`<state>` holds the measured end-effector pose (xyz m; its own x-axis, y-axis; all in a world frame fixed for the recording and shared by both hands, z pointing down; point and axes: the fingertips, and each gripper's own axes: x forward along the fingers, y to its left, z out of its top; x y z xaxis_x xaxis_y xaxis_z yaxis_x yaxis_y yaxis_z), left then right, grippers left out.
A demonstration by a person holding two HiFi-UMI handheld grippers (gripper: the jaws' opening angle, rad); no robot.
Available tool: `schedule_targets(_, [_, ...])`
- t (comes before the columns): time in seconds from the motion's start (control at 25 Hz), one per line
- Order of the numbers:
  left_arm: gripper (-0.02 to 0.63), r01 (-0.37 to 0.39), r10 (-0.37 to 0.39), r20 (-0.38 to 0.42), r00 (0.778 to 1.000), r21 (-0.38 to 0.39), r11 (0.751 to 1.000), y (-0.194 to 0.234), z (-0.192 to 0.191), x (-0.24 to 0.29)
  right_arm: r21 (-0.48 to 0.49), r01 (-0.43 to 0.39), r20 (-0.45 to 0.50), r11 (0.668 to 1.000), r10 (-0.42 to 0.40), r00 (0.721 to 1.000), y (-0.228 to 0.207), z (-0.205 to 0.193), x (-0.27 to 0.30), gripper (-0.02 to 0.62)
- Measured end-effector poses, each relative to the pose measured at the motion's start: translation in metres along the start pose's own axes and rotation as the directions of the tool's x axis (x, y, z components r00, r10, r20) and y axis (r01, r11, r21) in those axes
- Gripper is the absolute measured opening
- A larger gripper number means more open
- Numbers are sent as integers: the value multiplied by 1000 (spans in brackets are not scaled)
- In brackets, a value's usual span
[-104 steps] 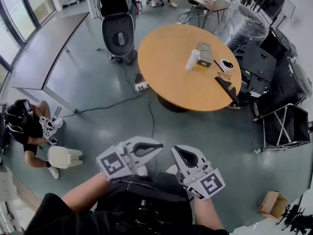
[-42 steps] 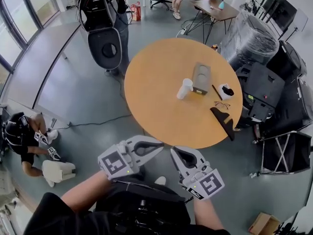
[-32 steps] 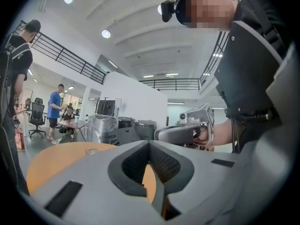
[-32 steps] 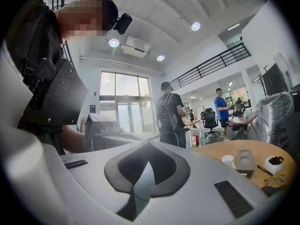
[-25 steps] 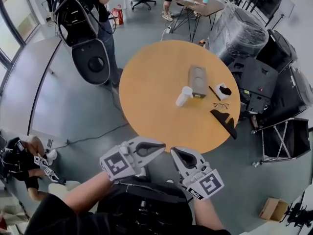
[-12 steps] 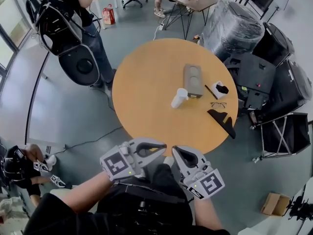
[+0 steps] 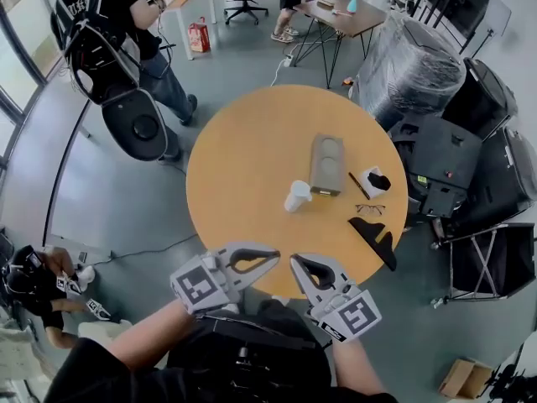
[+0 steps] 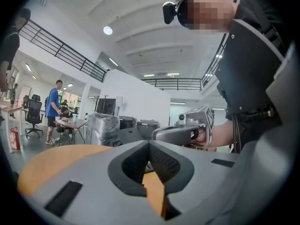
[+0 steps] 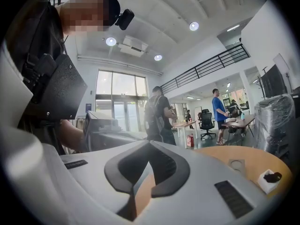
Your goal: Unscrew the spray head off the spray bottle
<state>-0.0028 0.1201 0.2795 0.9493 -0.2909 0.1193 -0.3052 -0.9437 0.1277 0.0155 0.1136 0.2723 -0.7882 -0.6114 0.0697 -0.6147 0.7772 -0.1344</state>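
A white bottle [image 7: 297, 196] stands upright near the middle of a round wooden table [image 7: 243, 166]; its top is too small to make out. Both grippers are held side by side, tips just over the table's near edge and well short of the bottle. The left gripper [image 7: 273, 257] is shut with nothing in it, its pads meeting in the left gripper view [image 8: 149, 144]. The right gripper [image 7: 295, 263] is shut and empty too, as the right gripper view [image 9: 149, 144] shows. The bottle appears in neither gripper view.
Beside the bottle lies a cardboard tray [image 7: 326, 164]. To its right are a small white box [image 7: 373, 181], a pair of glasses [image 7: 369, 210] and a black wedge-shaped thing [image 7: 374, 240]. A person with a backpack [image 7: 109, 32] stands beyond the table at the left. Wrapped equipment [image 7: 411, 65] stands right.
The table has come steadily closer in the head view, and the gripper tips now reach over its near edge. Both grippers have stayed shut and side by side.
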Motion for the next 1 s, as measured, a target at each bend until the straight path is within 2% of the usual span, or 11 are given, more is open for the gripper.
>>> schedule_targets(0.28, [2, -70, 69, -10, 998, -7, 998, 28, 4, 51, 18, -58, -4, 998, 58, 998, -62, 2, -6, -3])
schedule_targets(0.56, [2, -133, 132, -50, 990, -15, 991, 45, -14, 88, 32, -128, -24, 991, 129, 991, -103, -11, -13, -3])
schedule_targets(0.84, [2, -165, 161, -64, 985, -50, 985, 74, -33, 105, 52, -116, -39, 992, 118, 992, -139, -31, -3, -3])
schedule_targets(1.0, [2, -163, 160, -69, 985, -38, 986, 98, -45, 108, 56, -85, -56, 995, 88, 995, -157, -41, 11, -3])
